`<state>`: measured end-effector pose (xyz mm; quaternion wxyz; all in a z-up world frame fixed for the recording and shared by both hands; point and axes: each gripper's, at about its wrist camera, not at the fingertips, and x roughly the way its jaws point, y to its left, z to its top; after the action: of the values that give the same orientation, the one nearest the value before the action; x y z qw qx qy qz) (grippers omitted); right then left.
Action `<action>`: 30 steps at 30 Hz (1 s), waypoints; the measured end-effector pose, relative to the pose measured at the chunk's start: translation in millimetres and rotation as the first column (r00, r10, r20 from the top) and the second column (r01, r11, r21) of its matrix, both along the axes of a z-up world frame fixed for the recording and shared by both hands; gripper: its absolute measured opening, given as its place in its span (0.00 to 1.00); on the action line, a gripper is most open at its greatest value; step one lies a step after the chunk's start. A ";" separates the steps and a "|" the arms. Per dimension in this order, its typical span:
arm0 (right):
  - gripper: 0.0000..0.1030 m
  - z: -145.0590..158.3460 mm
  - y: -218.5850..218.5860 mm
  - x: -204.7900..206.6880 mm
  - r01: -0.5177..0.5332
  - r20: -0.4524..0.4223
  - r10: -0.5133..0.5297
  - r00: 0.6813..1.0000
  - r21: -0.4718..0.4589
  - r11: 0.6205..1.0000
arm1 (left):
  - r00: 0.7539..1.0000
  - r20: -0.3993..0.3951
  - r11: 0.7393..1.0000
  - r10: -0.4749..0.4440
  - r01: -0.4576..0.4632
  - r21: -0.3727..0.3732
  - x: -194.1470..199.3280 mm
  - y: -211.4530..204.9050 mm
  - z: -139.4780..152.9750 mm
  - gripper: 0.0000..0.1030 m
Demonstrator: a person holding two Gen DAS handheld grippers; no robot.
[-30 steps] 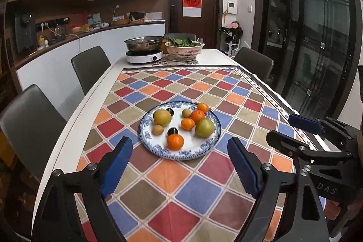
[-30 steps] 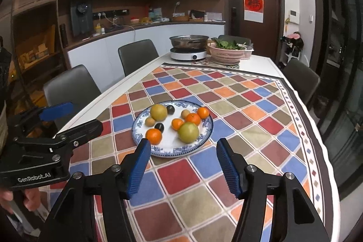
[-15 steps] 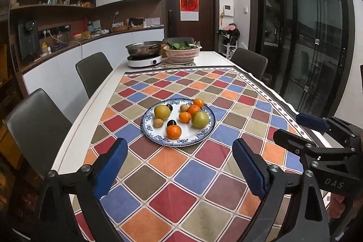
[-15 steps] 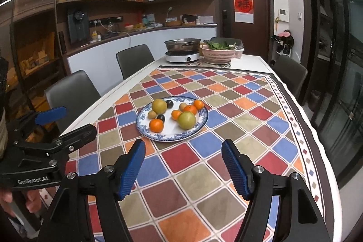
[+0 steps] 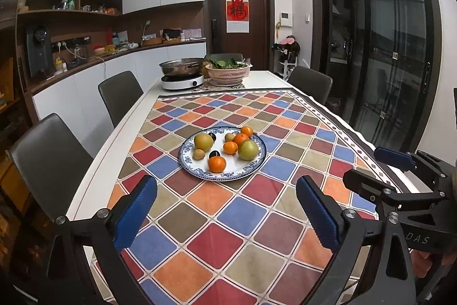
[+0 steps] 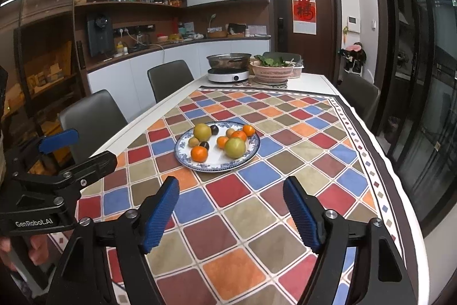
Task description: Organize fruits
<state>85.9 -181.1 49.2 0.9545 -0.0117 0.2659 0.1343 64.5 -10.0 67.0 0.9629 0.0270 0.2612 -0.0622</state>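
Note:
A blue-patterned plate sits on the checkered tablecloth and holds several fruits: two yellow-green pears, several oranges, small brown kiwis and two dark plums. My left gripper is open and empty, well short of the plate. My right gripper is open and empty, also short of the plate. Each gripper shows at the edge of the other's view.
A hotpot pan on an induction cooker and a pink basket of greens stand at the table's far end. Grey chairs line both sides. Glass doors are on the right.
Both grippers have pulled back and risen away from the plate, which looks smaller and farther off. The fruits have not moved. Both grippers stay open.

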 end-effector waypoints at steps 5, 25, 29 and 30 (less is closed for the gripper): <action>0.74 -1.0 0.4 -5.8 0.000 0.004 0.000 1.000 -0.004 1.000 | 1.000 0.012 1.000 0.005 -0.005 0.004 -7.7 0.4 1.3 0.97; 0.74 -1.9 -2.2 -14.9 0.006 0.003 -0.006 1.000 -0.003 1.000 | 1.000 0.019 1.000 0.012 -0.012 0.007 -17.6 2.2 2.5 1.00; 0.74 -2.2 -2.5 -16.0 0.008 0.002 -0.008 1.000 -0.004 1.000 | 1.000 0.021 1.000 0.017 -0.017 0.014 -18.9 2.5 3.6 1.00; 0.74 -2.8 -3.2 -16.1 0.009 0.001 -0.009 1.000 -0.003 1.000 | 1.000 0.022 1.000 0.018 -0.018 0.014 -18.1 2.4 3.4 1.00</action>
<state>69.8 -184.3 46.4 0.9551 -0.0121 0.2659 0.1298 46.4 -7.6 70.4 0.9660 0.0321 0.2514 -0.0515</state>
